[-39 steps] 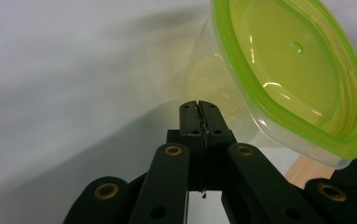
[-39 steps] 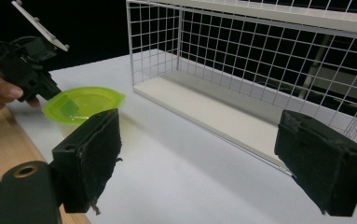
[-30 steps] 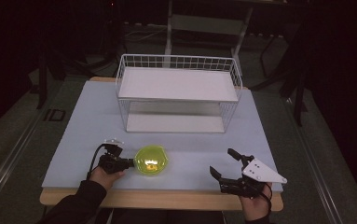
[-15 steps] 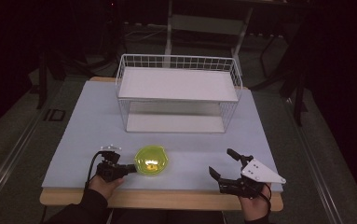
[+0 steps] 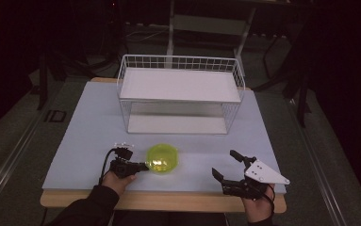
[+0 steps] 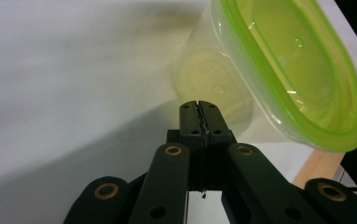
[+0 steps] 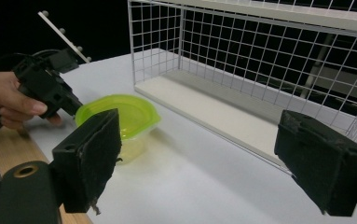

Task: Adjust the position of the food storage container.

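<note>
A clear round container with a lime-green lid (image 5: 162,158) stands on the pale table near its front edge, left of centre. My left gripper (image 5: 143,166) is level with it on its left, jaws pressed together, tips at the container's side. In the left gripper view the shut jaws (image 6: 198,105) end just below the green rim (image 6: 297,70), with nothing seen between them. My right gripper (image 5: 223,163) rests near the front right, jaws wide apart and holding nothing. The right gripper view has its open jaws (image 7: 204,154) framing the container (image 7: 120,114) and the left gripper (image 7: 73,105).
A white wire rack (image 5: 180,84) with a top shelf and a low bottom shelf stands across the back middle of the table (image 5: 84,136); it also appears as the wire rack (image 7: 260,56) close ahead. The table's wooden front edge (image 5: 168,200) runs just under both hands.
My left hand has pulled back toward the front edge and its gripper now points at the container's side. The container and my right gripper have hardly moved.
</note>
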The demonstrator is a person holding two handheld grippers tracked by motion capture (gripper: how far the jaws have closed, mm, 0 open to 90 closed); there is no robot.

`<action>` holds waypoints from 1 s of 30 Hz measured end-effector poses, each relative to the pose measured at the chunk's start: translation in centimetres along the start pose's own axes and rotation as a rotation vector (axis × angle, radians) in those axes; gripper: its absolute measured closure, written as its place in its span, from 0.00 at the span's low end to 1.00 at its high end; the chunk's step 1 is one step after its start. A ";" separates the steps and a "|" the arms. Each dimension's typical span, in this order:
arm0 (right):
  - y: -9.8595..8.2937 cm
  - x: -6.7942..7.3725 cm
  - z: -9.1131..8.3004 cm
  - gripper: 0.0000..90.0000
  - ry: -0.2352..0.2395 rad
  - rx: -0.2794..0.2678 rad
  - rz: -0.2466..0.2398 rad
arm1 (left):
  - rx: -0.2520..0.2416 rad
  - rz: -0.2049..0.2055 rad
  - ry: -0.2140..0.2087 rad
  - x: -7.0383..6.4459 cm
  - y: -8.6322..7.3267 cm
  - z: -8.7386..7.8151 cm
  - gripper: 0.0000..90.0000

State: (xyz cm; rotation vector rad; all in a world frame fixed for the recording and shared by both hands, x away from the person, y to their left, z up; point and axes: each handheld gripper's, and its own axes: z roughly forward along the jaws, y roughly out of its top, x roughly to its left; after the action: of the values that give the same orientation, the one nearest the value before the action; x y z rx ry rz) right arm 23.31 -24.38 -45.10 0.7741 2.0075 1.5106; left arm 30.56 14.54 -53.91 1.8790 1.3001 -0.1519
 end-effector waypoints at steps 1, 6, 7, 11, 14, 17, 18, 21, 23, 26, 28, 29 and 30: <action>0.0 -0.1 0.0 0.16 0.001 0.002 0.003 | 0.008 0.016 -0.007 -0.6 0.3 0.7 1.00; 0.0 -0.1 -0.1 0.16 0.001 -0.001 0.004 | 0.014 0.017 -0.015 -0.9 0.5 1.4 1.00; 0.0 -0.1 -0.1 0.16 0.001 -0.001 0.004 | 0.019 0.022 -0.017 -1.2 0.6 1.9 1.00; 0.0 -0.1 0.0 0.16 0.001 0.000 0.004 | 0.026 0.026 -0.017 -1.5 0.7 2.5 1.00; 0.0 -0.1 -0.1 0.16 0.003 -0.002 0.003 | 0.014 0.026 -0.016 -1.7 1.3 2.7 1.00; 0.0 -0.1 -0.1 0.16 0.004 -0.003 0.003 | 0.016 0.032 -0.017 -2.0 1.5 2.9 1.00; 0.0 -0.1 -0.1 0.16 0.004 -0.002 0.004 | 0.018 0.037 -0.021 -2.2 1.6 3.1 1.00; 0.0 -0.1 -0.1 0.16 0.004 -0.002 0.005 | 0.023 0.048 -0.025 -2.6 1.9 3.6 1.00; 0.0 -0.1 -0.1 0.16 0.004 -0.001 0.005 | 0.028 0.054 -0.030 -2.8 2.1 3.9 1.00; -0.1 -0.2 -0.1 0.16 0.004 0.000 0.007 | 0.035 0.062 -0.044 -3.2 2.3 4.4 1.00; -0.1 -0.1 0.0 0.16 0.005 0.001 0.006 | 0.035 0.068 -0.053 -3.5 2.3 4.7 1.00; -0.1 -0.1 0.0 0.16 0.005 0.001 0.006 | 0.036 0.073 -0.056 -3.7 2.4 4.8 1.00; -0.1 -0.1 0.0 0.16 0.006 0.006 0.007 | 0.037 0.077 -0.059 -3.8 2.4 4.9 1.00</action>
State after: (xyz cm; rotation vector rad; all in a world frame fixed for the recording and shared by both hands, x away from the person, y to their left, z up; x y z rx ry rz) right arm 23.37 -24.51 -45.16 0.7806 2.0165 1.5128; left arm 32.39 8.18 -53.81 1.9379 1.1914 -0.1908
